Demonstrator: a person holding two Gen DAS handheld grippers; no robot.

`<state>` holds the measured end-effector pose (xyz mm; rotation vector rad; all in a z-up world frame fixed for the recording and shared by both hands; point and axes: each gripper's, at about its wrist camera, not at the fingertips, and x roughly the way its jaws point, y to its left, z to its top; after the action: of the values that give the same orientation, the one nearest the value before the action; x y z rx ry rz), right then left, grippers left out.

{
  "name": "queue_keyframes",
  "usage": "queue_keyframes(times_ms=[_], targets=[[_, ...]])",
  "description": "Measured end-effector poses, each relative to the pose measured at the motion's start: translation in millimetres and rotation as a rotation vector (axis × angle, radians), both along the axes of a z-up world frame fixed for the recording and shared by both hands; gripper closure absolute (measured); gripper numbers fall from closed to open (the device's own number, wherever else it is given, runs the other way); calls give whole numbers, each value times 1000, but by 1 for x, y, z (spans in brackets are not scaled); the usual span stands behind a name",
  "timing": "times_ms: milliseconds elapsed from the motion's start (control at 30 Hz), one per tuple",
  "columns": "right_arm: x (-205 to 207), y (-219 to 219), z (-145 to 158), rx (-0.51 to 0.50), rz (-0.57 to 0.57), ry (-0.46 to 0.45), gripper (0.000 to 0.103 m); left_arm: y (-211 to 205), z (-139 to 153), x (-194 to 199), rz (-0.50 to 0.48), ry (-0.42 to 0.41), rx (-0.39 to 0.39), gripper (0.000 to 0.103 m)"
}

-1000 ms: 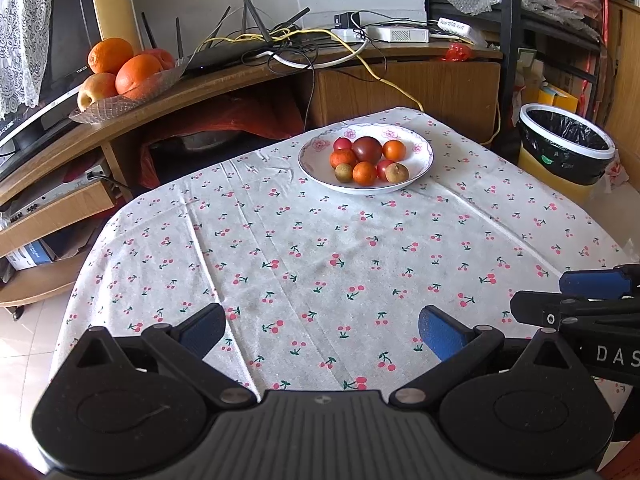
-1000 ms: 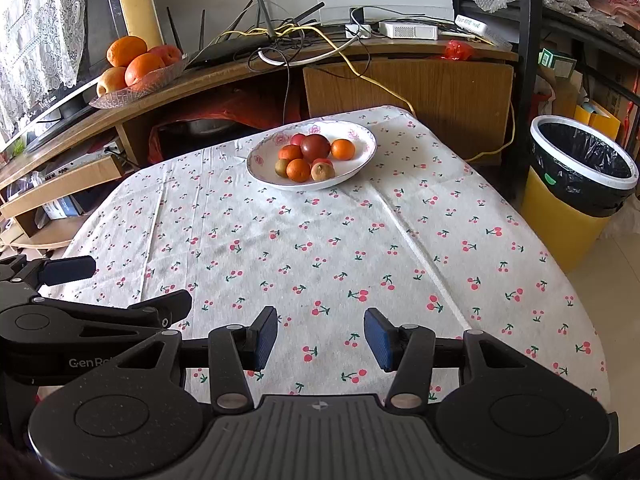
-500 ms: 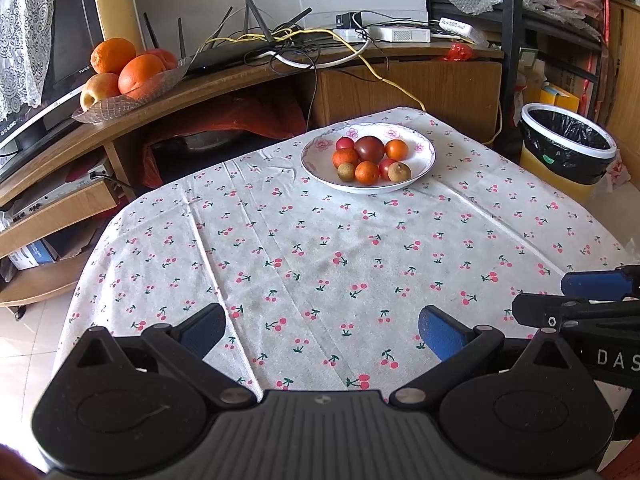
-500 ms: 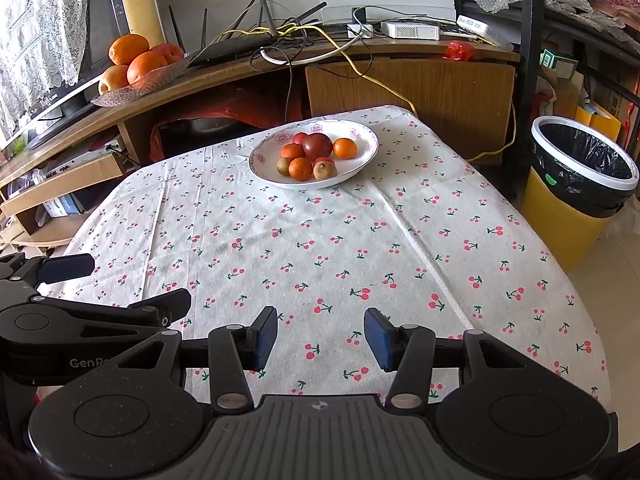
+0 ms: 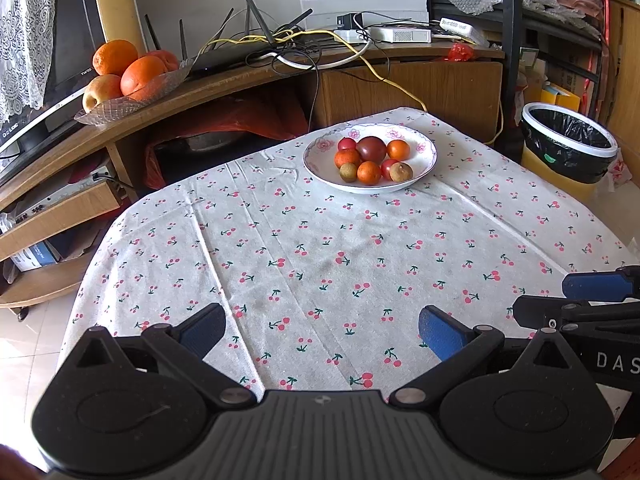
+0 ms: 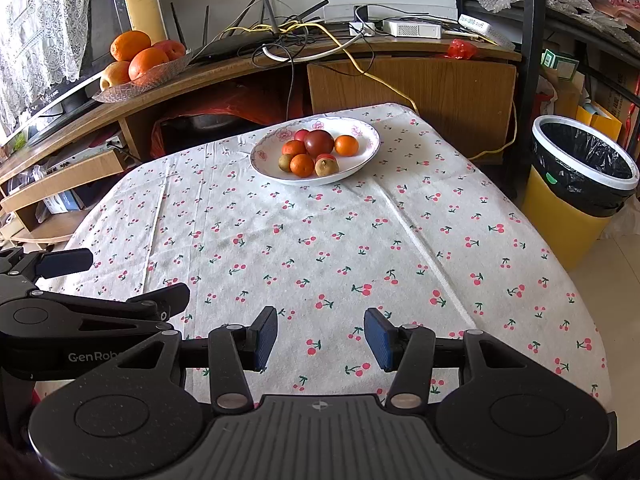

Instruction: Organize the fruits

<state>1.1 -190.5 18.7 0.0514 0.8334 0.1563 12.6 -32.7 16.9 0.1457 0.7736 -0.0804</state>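
Left gripper point(image 5: 322, 330) and right gripper point(image 6: 320, 338): both spread, empty, above tablecloth point(image 5: 320, 248). Small fruits point(image 5: 370, 156), apparently seven, gathered in plate point(image 5: 426, 164). Fits either pre-sorting or completed gathering.

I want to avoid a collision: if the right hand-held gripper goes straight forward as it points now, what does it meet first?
Probably the cherry-print tablecloth: the open right hand-held gripper looks slightly downward over bare cloth. The plate of fruit lies further ahead; depth is uncertain.
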Motion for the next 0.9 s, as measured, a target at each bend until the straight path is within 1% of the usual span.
queue_keyframes(times_ms=[900], targets=[[-3,3,0,-4,2,-1,58,3,1,-5,4,-6,11,0]])
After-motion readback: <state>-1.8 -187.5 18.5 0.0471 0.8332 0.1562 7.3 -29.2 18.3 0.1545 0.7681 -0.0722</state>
